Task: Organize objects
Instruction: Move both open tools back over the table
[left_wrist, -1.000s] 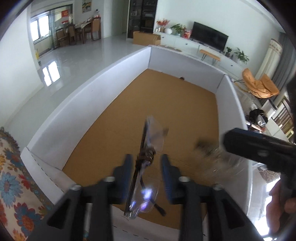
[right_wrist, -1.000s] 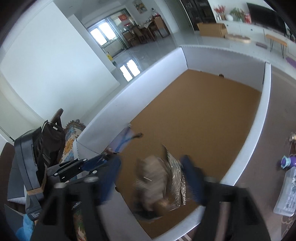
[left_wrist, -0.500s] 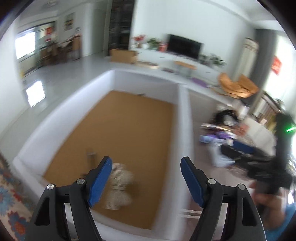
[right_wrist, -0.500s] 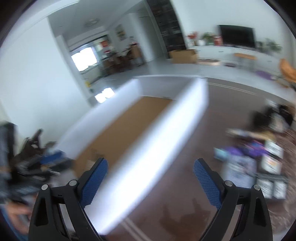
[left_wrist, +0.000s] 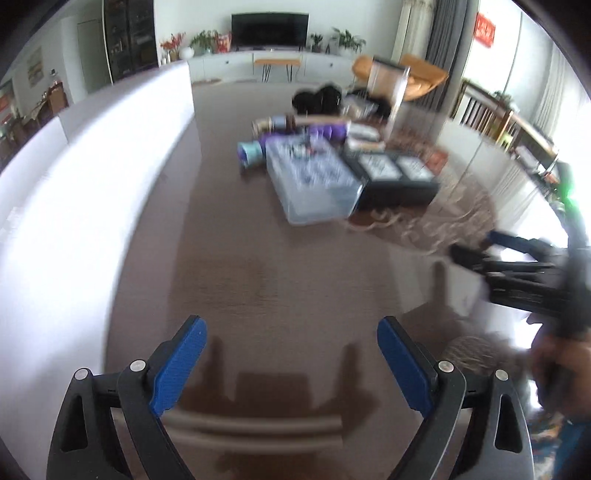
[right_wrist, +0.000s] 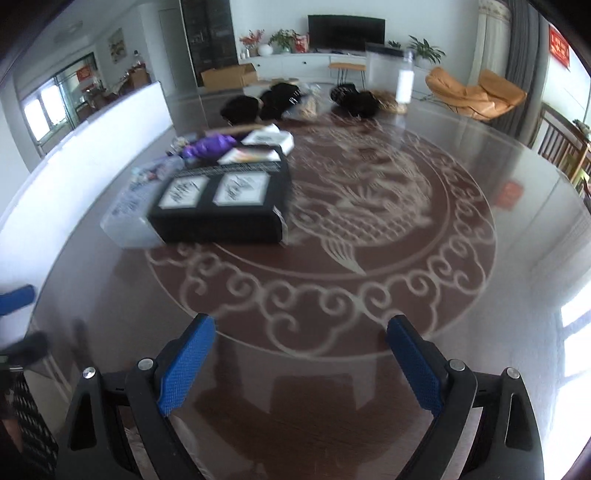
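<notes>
My left gripper (left_wrist: 291, 354) is open and empty above the dark glass table (left_wrist: 258, 258). My right gripper (right_wrist: 301, 354) is open and empty above the table's carved fish pattern (right_wrist: 354, 221); it also shows at the right of the left wrist view (left_wrist: 476, 247). A pile of objects lies ahead: a clear plastic box (left_wrist: 314, 181), a black box with two white labels (right_wrist: 221, 199), a purple bundle (right_wrist: 210, 146), white packets (right_wrist: 267, 138) and black items (right_wrist: 277, 99). The white-walled bin (left_wrist: 74, 177) stands at the left; its inside is hidden.
A clear bottle with a white label (right_wrist: 404, 79) stands at the table's far side. Orange chairs (right_wrist: 476, 92) and a TV cabinet (right_wrist: 332, 62) lie beyond. The bin wall also shows in the right wrist view (right_wrist: 92, 129).
Both grippers let go of the glasses and the brown item in the bin, opened, and swung right, away from the bin, to face the table and the pile.
</notes>
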